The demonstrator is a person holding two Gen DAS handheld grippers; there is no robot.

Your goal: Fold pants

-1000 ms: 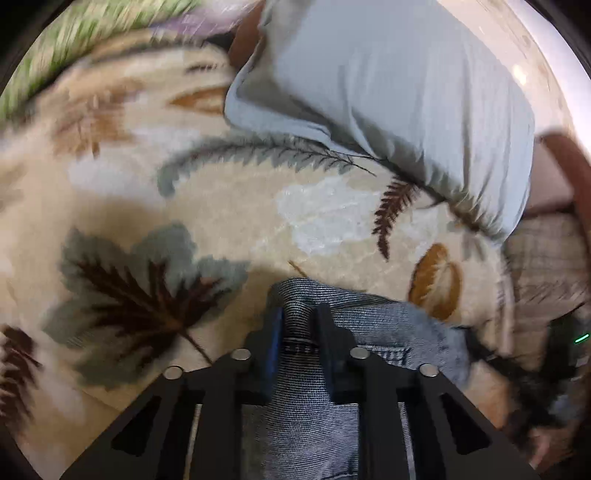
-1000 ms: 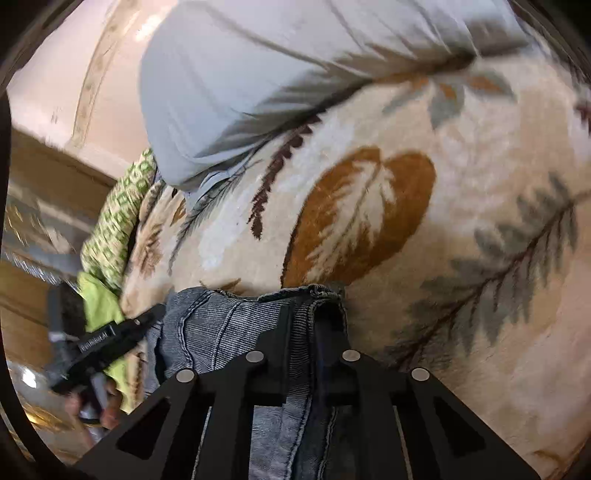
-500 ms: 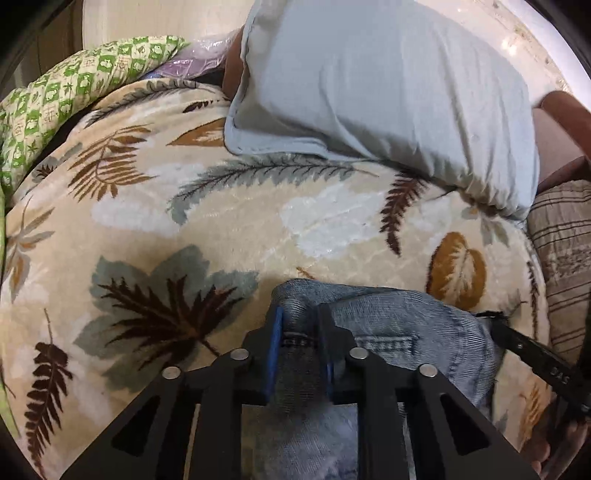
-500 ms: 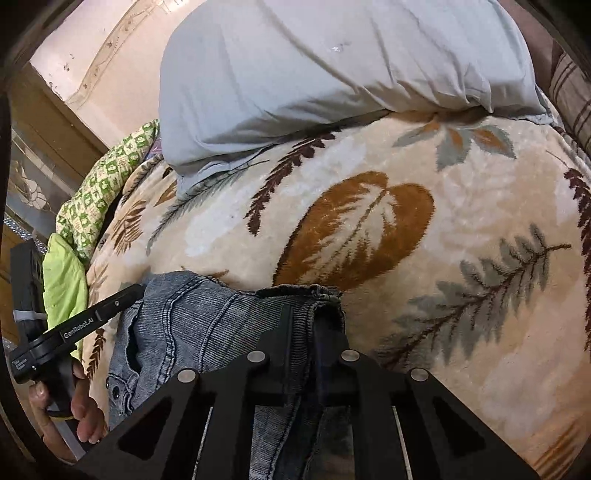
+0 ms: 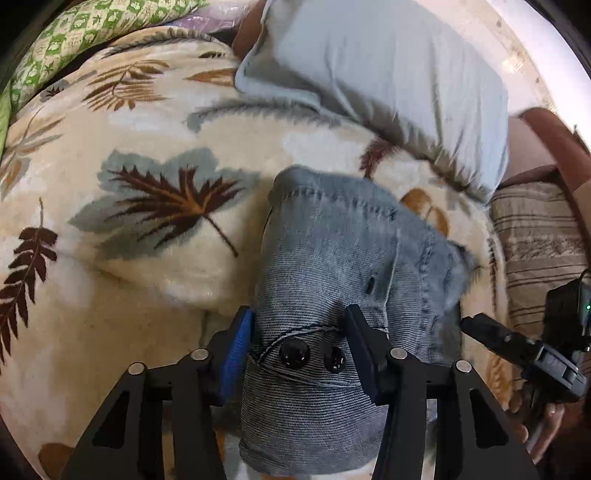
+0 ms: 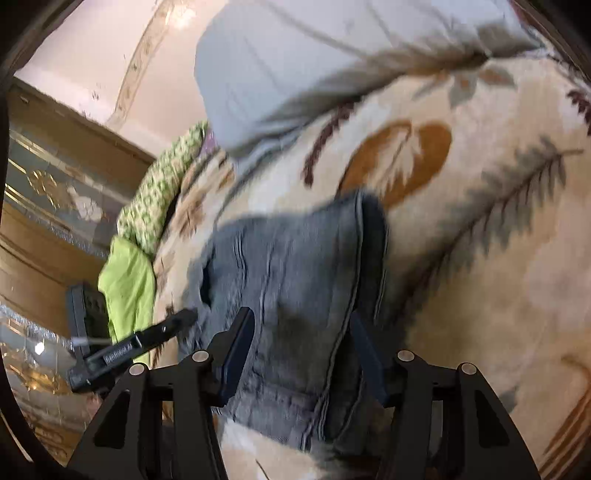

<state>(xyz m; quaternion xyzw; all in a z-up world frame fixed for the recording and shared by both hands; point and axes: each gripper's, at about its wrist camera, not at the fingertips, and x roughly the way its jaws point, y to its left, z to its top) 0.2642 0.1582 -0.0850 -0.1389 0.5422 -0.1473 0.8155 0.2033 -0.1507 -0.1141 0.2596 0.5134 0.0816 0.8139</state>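
1. One pair of pants [image 5: 325, 280] – grey-blue denim, folded into a chunky bundle, sitting on the leaf-print blanket [image 5: 110, 295]. In the left wrist view it fills the middle and runs down to 6 o'clock, with two dark round buttons near the waistband end.
2. Left gripper [image 5: 299, 332]: its jaws have just been opening and now stand apart. The denim sits between them, but the pads aren't pinching it.
3. Right gripper [image 6: 301, 332]: same deal – jaws have just been opening and stand apart, with the folded denim between them and loose. That view is pretty blurry.
4. One pale blue-grey pillow [image 5: 388, 85] at about 1 o'clock from the pants, lying on the far end of the blanket.
5. One green patterned cloth [image 5: 74, 33] at 11 o'clock, plus a striped brown cushion [image 5: 535, 236] off at 3 o'clock.
6. From the left camera the other gripper pokes in at 4 o'clock, a hand [image 5: 546, 432] wrapped around its handle.
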